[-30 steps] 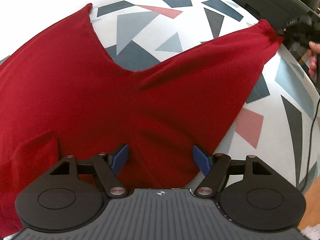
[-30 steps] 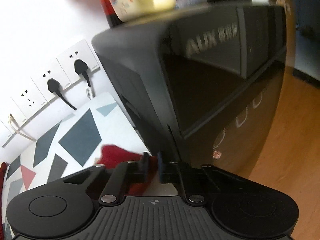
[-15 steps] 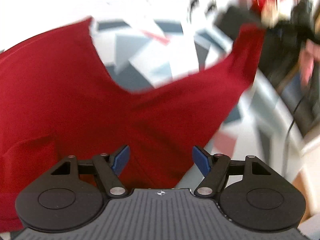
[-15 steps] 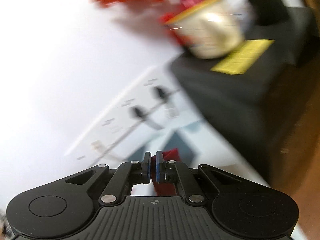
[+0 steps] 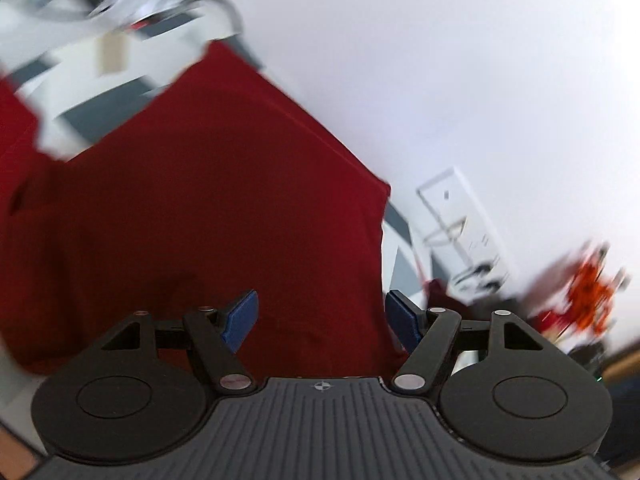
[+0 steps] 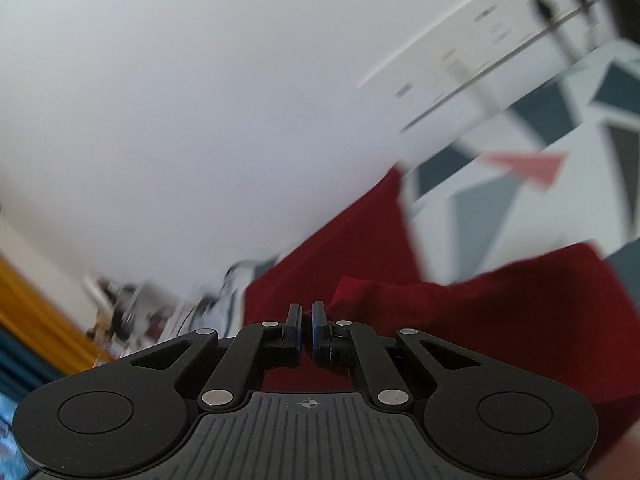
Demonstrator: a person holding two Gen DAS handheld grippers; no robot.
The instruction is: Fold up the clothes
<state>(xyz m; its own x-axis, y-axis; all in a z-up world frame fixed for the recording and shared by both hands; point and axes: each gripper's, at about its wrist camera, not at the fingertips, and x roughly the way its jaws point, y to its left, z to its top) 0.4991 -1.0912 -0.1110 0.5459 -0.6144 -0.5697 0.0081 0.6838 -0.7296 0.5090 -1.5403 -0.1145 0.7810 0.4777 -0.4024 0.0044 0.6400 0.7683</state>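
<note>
A dark red garment [image 5: 220, 200] lies spread on the table with the geometric-patterned cover [image 5: 100, 116]. My left gripper [image 5: 322, 312] hovers over the garment's near part with its blue pads wide apart, and the cloth runs beneath and between them without being pinched. In the right wrist view my right gripper [image 6: 306, 316] is shut on a bunched end of the same red garment [image 6: 480, 320]. That end is lifted off the patterned table cover [image 6: 500, 208], and the cloth trails back to the right. Both views are motion-blurred.
A white wall stands close behind the table, with a row of sockets [image 6: 500, 40] and plugged-in black cables; the sockets [image 5: 452, 216] also show in the left wrist view. Blurred orange and red items [image 5: 588, 296] sit at the right. Clutter [image 6: 128, 308] lies beyond the table's end.
Both views have swung fast. The right gripper carried the garment's end up and away from the black appliance, which has left its view. The left gripper rolled, still open over the cloth.
</note>
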